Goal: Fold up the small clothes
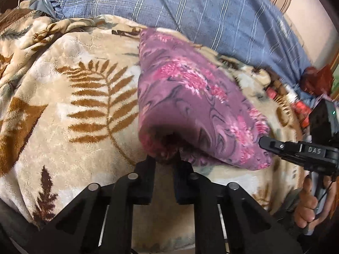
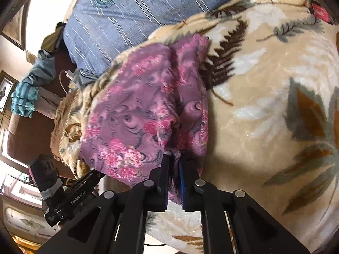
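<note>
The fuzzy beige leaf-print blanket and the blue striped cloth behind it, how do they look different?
The fuzzy beige leaf-print blanket is plush, with brown fern leaves; the blue striped cloth is flat-woven, with thin white lines. The blanket lies directly under the purple floral garment; the blue cloth lies beyond it. Both are rumpled.

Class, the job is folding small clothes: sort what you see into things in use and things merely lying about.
In use: purple floral garment; left gripper; right gripper.
Lying about: beige leaf-print fleece blanket; blue striped pillow; teal cloth.

Two close wrist views, shared garment [image 1: 190,97]
</note>
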Demonstrator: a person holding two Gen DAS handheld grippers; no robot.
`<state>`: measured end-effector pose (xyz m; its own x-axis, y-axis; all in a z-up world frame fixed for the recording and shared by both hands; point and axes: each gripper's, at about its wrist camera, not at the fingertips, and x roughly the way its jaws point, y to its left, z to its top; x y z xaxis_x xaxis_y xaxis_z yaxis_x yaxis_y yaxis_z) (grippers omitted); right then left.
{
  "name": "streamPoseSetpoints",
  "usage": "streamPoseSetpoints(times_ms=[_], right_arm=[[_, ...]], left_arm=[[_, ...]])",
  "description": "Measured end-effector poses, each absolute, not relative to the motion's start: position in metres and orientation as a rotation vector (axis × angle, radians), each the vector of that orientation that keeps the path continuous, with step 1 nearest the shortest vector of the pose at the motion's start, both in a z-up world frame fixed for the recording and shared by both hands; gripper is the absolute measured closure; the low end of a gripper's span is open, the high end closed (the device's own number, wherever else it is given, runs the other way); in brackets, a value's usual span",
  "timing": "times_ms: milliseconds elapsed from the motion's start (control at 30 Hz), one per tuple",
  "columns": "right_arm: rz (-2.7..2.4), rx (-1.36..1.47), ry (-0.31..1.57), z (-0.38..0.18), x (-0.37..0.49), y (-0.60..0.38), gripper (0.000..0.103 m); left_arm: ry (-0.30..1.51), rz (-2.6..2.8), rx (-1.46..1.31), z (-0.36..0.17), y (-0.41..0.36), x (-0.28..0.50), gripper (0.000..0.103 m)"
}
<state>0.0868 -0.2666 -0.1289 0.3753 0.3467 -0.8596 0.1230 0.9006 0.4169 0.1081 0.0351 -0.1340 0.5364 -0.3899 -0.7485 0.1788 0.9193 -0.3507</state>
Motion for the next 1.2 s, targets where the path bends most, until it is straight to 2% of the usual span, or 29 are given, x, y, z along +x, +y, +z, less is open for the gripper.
streamPoseSetpoints(times_ms=[133,233,367,433,567,700,733,833,867,900,933,967,1200], right_arm=[[0.136,0.414,1.124,-0.109,0.08,-0.265,0.099],[0.086,0.451,1.207,-0.137,0.083,-0.275,0.099],[0.111,0.355,1.172,-0.123,0.081,-0.258,0.098],[0.118,0.328,1.152,-0.116,0.079,-0.253,0.094],[0.107,0.324,1.18,-0.121,0.076,-0.253,0.093],[0.108,0.334,1.165,-0.117,0.073,-0.254,0.089],[0.109,0.332,1.162,-0.115,0.073,-0.253,0.084],[0.099,0.343,1.138,-0.108,0.068,-0.258,0.074],[0.101,0.353,1.123,-0.105,0.066,-0.26,0.068],[0.101,0.362,1.11,-0.102,0.063,-0.262,0.064],[0.097,0.37,1.099,-0.1,0.061,-0.264,0.054],[0.093,0.384,1.089,-0.099,0.058,-0.267,0.049],[0.148,0.453,1.104,-0.106,0.052,-0.265,0.049]], left_arm=[[0.973,-0.323,-0.228,-0.139,0.036,0.107,0.094],[1.043,-0.312,-0.248,-0.154,0.036,0.115,0.094],[1.017,-0.307,-0.198,-0.144,0.031,0.109,0.094],[1.011,-0.281,-0.116,-0.14,0.026,0.104,0.094],[1.002,-0.301,-0.145,-0.135,0.032,0.098,0.092],[1.023,-0.309,-0.115,-0.134,0.031,0.104,0.083],[1.028,-0.316,-0.106,-0.132,0.031,0.106,0.081],[0.993,-0.312,-0.083,-0.119,0.034,0.106,0.058],[0.983,-0.313,-0.084,-0.116,0.036,0.105,0.049],[0.97,-0.312,-0.095,-0.112,0.04,0.102,0.046],[0.957,-0.313,-0.116,-0.111,0.044,0.101,0.045],[0.949,-0.315,-0.14,-0.112,0.048,0.1,0.043],[0.981,-0.296,-0.135,-0.123,0.04,0.104,0.043]])
